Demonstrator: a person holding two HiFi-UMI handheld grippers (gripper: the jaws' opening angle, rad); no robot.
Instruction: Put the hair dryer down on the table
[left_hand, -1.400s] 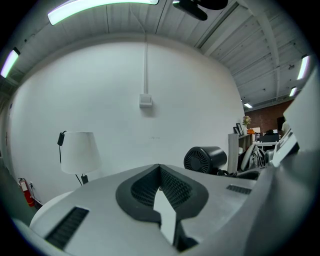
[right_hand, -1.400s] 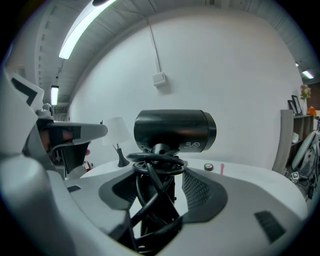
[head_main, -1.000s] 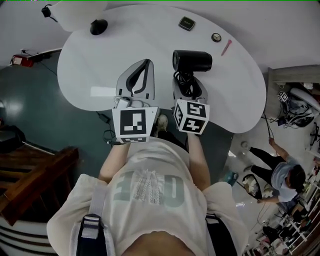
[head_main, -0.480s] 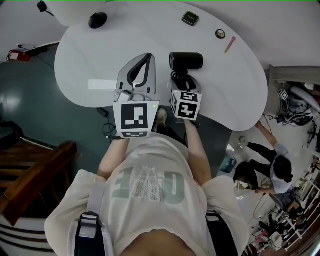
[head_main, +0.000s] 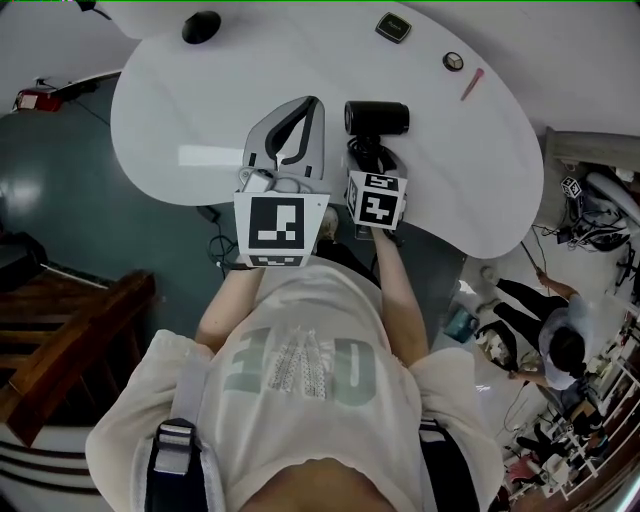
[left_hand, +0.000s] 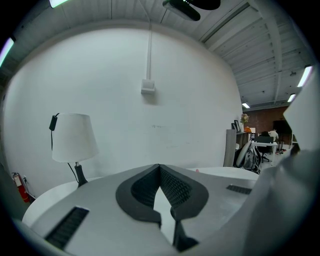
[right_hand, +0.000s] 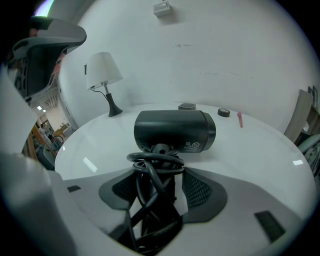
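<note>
Between the jaws of the right tool (right_hand: 159, 175), the cord-wrapped handle of the hair dryer (right_hand: 172, 131) is clamped, its barrel set crosswise just ahead, low over the desk (right_hand: 260, 145). Beside it, the left tool (left_hand: 160, 170) is held closed and empty.

Both forearms (head_main: 392, 285) reach forward to the near edge of the table (head_main: 170, 120). The left gripper (head_main: 316, 103) is over the table, jaws closed tip to tip, with nothing between them. The right gripper (head_main: 374, 152), just beside it, clamps the handle of the hair dryer (head_main: 378, 118).
</note>
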